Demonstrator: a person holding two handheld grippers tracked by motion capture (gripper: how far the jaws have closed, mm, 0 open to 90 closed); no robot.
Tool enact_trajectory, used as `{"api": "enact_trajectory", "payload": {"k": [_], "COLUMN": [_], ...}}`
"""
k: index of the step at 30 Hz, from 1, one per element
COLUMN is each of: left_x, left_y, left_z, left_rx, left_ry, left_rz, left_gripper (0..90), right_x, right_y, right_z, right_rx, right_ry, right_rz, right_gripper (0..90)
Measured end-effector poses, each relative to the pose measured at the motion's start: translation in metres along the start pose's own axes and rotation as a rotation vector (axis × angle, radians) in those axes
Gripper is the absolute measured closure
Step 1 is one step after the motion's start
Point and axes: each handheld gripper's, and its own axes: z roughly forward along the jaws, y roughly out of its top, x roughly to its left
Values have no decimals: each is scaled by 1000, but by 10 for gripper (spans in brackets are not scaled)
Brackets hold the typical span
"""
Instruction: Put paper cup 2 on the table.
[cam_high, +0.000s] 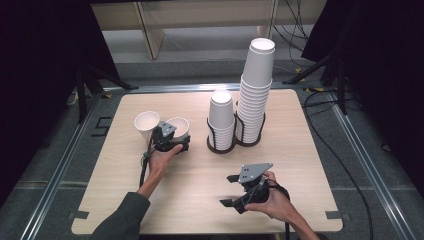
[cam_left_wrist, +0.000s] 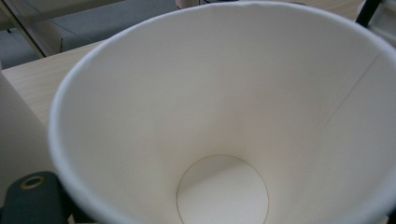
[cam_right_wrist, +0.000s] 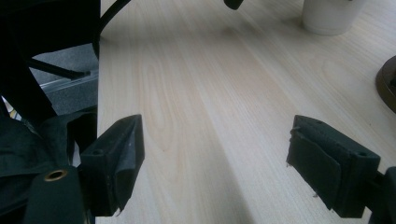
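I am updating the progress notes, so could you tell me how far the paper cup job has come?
Looks done: one loose paper cup stands on the table. In hand: the left gripper grips a second cup by its wall. Left: the short stack and tall stack remain in their holders; the right gripper waits open.

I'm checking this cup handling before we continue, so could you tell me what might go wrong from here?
1. The left tool grips a thin paper cup at its wall; squeezing may crease it.
2. A second loose cup sits right beside it and could be knocked over.
3. The tall stack rises far above its holder; a bump might topple it.
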Motion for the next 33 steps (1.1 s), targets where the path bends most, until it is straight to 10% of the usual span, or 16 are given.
{"api": "enact_trajectory", "payload": {"k": [33], "left_x": [4], "left_y": [-36], "left_z": [-29], "left_rx": [-20], "left_ry": [-58], "left_rz": [21], "left_gripper": [142], "right_x": [1], "right_y": [0], "right_z": [0], "right_rx": [3], "right_ry": [2], "right_rz": [-14], "right_gripper": [196]}}
